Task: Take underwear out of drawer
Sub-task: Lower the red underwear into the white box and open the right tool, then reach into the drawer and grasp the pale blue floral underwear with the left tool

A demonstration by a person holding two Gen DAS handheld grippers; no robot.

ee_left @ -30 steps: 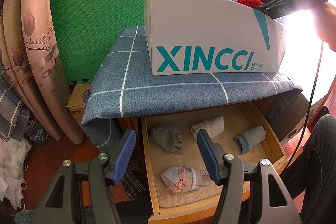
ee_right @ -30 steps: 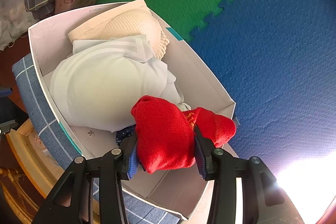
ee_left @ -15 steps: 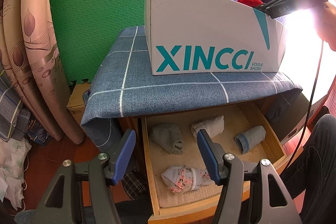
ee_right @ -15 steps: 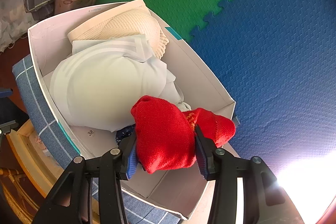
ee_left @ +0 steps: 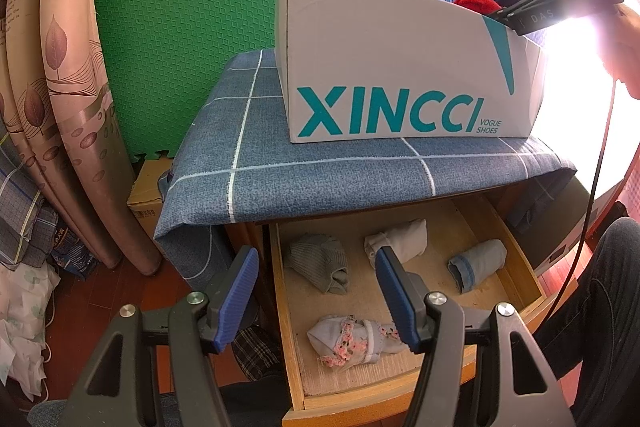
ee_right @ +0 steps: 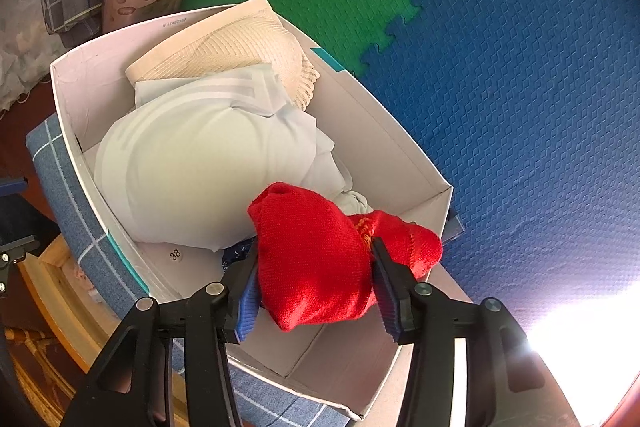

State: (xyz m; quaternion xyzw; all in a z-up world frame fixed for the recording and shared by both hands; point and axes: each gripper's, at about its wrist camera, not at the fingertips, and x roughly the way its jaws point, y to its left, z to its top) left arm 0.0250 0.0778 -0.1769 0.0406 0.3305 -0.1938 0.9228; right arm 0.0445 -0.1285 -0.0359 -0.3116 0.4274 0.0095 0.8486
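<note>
My right gripper [ee_right: 314,285] is shut on a rolled red garment [ee_right: 320,259] and holds it over the near right end of the white XINCCI shoebox [ee_right: 404,147]; the red roll also shows above the box in the left wrist view [ee_left: 476,3]. The box holds a pale blue garment [ee_right: 192,179] and a cream mesh one [ee_right: 248,47]. My left gripper [ee_left: 316,291] is open and empty in front of the open wooden drawer [ee_left: 524,259]. The drawer holds a grey roll [ee_left: 320,261], a white roll [ee_left: 398,239], a pale blue roll [ee_left: 476,265] and a floral-trimmed roll [ee_left: 356,341].
The shoebox [ee_left: 400,67] stands on a blue checked cloth [ee_left: 300,163] covering the cabinet top. Green and blue foam mats [ee_left: 200,7] line the wall. Rolled patterned material [ee_left: 60,87] leans at the left. A person's leg [ee_left: 600,307] is at the right of the drawer.
</note>
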